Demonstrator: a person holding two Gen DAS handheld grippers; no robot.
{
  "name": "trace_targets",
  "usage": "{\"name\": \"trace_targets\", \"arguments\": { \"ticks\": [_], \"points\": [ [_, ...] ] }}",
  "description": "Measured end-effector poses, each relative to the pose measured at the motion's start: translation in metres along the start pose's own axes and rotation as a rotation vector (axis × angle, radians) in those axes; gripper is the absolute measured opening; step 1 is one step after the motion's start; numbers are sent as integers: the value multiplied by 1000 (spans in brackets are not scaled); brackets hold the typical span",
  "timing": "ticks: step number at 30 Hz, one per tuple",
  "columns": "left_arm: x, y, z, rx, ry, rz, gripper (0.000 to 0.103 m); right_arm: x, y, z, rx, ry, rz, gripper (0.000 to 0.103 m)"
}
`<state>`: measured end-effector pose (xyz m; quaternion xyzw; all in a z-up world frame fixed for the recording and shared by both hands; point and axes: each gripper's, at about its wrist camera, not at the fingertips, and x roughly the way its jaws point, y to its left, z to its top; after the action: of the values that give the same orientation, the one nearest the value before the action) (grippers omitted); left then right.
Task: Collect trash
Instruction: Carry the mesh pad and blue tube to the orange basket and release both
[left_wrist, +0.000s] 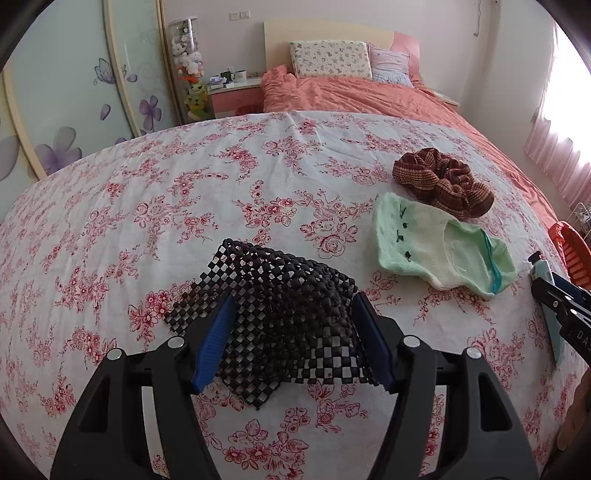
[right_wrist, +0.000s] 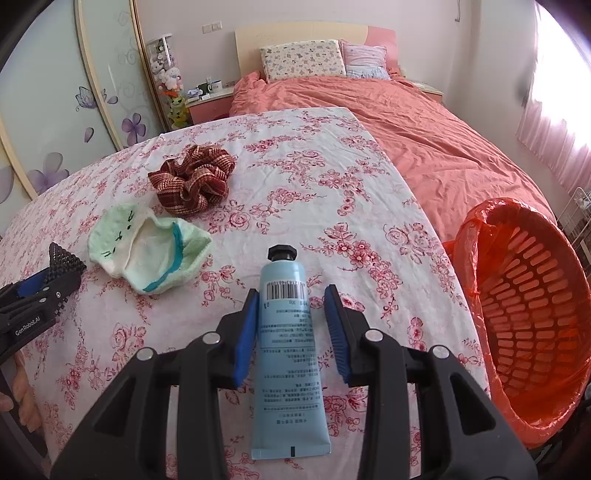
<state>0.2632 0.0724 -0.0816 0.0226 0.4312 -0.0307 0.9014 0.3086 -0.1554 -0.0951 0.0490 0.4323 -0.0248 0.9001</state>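
Mesh sits between the left gripper pads, jaws spread wide, touching its edges, no squeeze visible. Right gripper also agape, straddling the tube, which lies flat on the floral cloth, cap pointing away. Left pad touches the tube, right one stands apart. Sock and scrunchie lie between the grippers. Orange bin just right of the table edge, bag-lined.
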Motion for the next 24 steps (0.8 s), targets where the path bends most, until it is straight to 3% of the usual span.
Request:
{"name": "trace_targets", "arguments": {
  "ticks": [24],
  "points": [
    [0,0,0,-1,0,0,65,1,-7,1,27,-4,41,38]
  ]
}}
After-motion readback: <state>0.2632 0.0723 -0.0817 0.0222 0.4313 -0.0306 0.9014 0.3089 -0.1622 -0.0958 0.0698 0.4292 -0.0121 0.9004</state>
